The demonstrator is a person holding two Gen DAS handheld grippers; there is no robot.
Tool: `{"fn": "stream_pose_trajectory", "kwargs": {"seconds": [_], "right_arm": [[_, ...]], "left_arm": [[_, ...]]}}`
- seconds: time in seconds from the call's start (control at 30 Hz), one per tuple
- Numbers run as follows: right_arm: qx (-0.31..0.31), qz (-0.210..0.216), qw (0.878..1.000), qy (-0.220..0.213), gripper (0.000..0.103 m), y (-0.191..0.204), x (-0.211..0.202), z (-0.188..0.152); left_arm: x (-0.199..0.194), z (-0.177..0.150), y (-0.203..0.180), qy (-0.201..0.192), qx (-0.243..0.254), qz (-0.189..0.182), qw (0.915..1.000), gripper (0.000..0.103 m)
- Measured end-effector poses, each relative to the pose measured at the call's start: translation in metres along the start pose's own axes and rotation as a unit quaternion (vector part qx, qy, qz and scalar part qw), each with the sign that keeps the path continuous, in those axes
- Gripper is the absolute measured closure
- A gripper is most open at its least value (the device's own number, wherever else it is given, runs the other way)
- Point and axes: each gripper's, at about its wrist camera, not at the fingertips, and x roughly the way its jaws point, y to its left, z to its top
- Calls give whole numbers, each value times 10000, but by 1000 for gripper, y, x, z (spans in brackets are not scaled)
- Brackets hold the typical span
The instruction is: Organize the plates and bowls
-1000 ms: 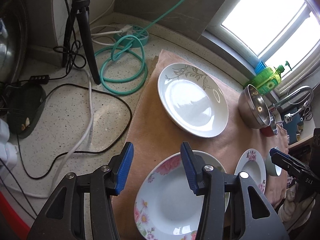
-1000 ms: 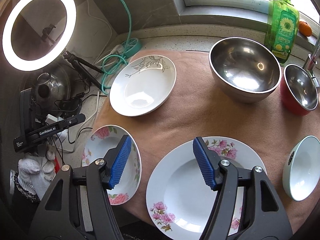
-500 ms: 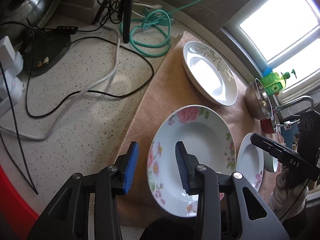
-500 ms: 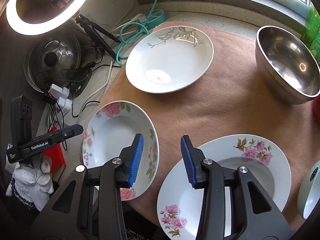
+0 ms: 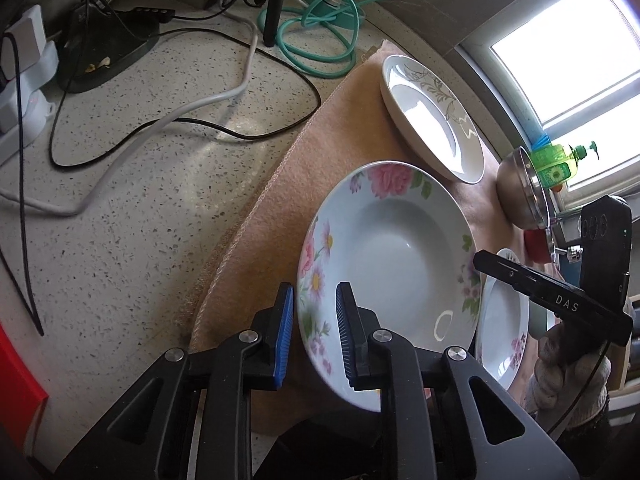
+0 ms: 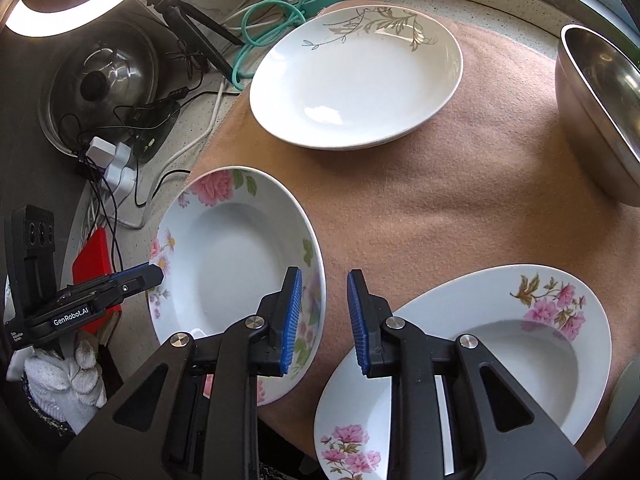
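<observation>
A small floral deep plate [image 5: 384, 264] lies on the tan cloth [image 5: 280, 216]. My left gripper [image 5: 314, 336] is open with a narrow gap, its jaws astride the plate's near-left rim. In the right wrist view this plate [image 6: 236, 256] sits left, with my left gripper [image 6: 152, 274] at its left edge. My right gripper [image 6: 322, 320] is open, over the cloth between that plate and a larger floral plate [image 6: 520, 344]. A white plate with a gold leaf pattern [image 6: 356, 76] lies further back. A large steel bowl [image 6: 600, 112] stands at the right.
Cables, a green hose [image 5: 316, 40], a tripod leg [image 5: 276, 4] and a power strip [image 5: 24, 80] lie on the speckled counter to the left. A green soap bottle [image 5: 556, 164] and a red-and-steel bowl [image 5: 538, 240] stand by the window. A pot lid [image 6: 100, 80] lies at the far left.
Both grippers have lowered and narrowed their jaws. My left gripper has moved onto the small floral plate's rim. My right gripper has shifted left, toward the gap between the two floral plates.
</observation>
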Motion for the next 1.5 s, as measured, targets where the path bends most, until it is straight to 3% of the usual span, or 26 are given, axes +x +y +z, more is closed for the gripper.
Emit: {"fn": "stream_pose_trajectory", "kwargs": {"seconds": [0.37,0.83,1.5], "right_arm": [[56,116,9998,126,91,2,11,2],[202,35,9997,90,91,2,8,0],[792,28,9954,-547,91,-25,-57,-20]], "left_arm": [[4,0,1,57,45,45,10000,90],[3,2,-4,42,126,101,9999,90],[-7,17,-51,-92,657,-113,9977,90]]}}
